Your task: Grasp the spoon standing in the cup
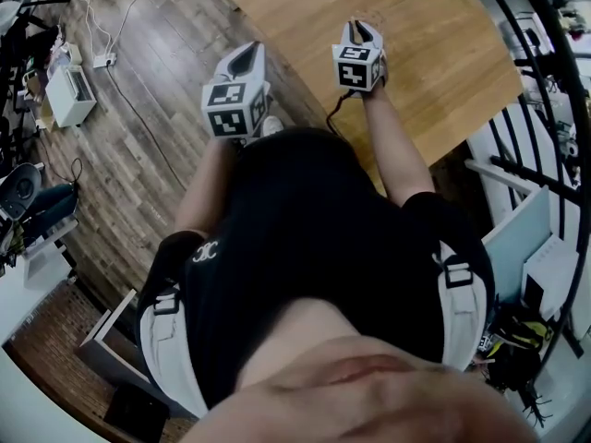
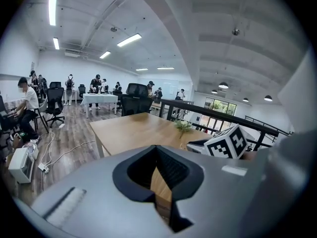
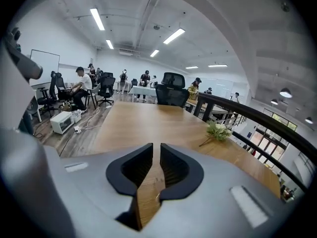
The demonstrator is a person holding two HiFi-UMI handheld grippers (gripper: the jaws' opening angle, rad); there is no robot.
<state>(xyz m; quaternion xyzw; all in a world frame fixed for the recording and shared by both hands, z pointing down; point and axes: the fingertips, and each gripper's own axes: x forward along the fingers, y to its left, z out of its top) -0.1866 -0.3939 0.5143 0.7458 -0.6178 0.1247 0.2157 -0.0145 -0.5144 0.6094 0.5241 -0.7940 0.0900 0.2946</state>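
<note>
No cup or spoon shows in any view. In the head view my left gripper (image 1: pixel 246 53) hovers over the wooden floor just off the near-left corner of the wooden table (image 1: pixel 425 63). Its jaws meet at the tips with nothing between them (image 2: pixel 156 148). My right gripper (image 1: pixel 362 28) is over the table's near edge. Its jaws stand almost together, a thin slit between them, and hold nothing (image 3: pixel 156 147). The bare table (image 3: pixel 143 120) stretches ahead of both. The right gripper's marker cube (image 2: pixel 229 141) shows in the left gripper view.
A small sprig of flowers (image 3: pixel 218 131) lies far out on the table. A black railing (image 3: pixel 257 125) runs along the table's right side. A white appliance (image 1: pixel 70 95) and cables lie on the floor at left. People sit at desks with office chairs (image 2: pixel 132 98) far back.
</note>
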